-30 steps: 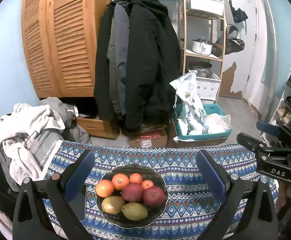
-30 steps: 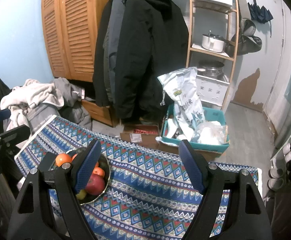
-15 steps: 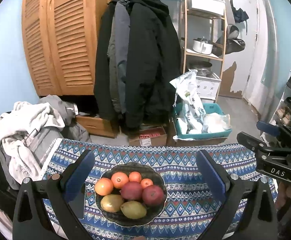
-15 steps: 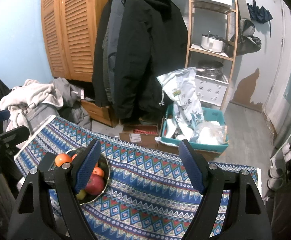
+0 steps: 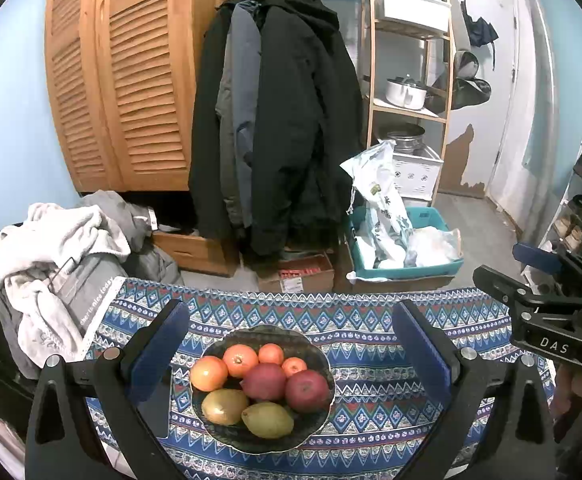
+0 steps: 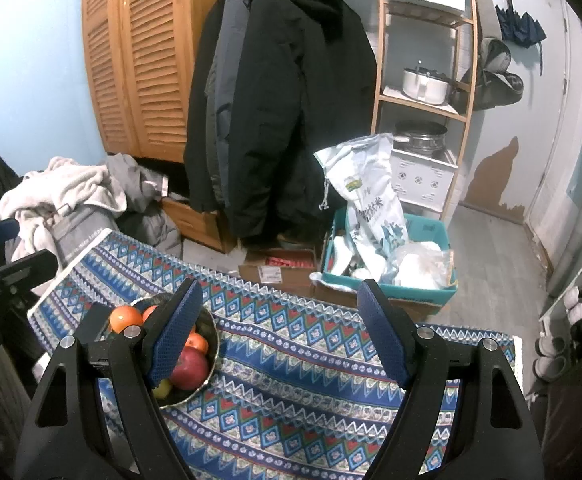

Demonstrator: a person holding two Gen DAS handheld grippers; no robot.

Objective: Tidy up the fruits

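A dark bowl point(image 5: 315, 345) on the patterned cloth holds several fruits: oranges point(image 5: 208, 373), two red apples point(image 5: 306, 390) and two green-brown pears point(image 5: 267, 420). My left gripper point(image 5: 291, 344) hangs open above and around the bowl, with nothing between its blue pads. In the right wrist view the bowl point(image 6: 210, 330) sits at the left, partly hidden behind the left finger. My right gripper point(image 6: 279, 336) stands open over bare cloth to the right of the bowl. The right gripper's body point(image 5: 547, 316) shows at the right edge of the left wrist view.
The table wears a blue zigzag cloth point(image 6: 291, 380). A pile of clothes point(image 5: 59, 256) lies at its left end. Beyond the far edge are hanging coats point(image 5: 279, 120), a wooden wardrobe point(image 5: 119, 80), a teal bin with bags point(image 5: 403, 248), cardboard boxes and a shelf rack.
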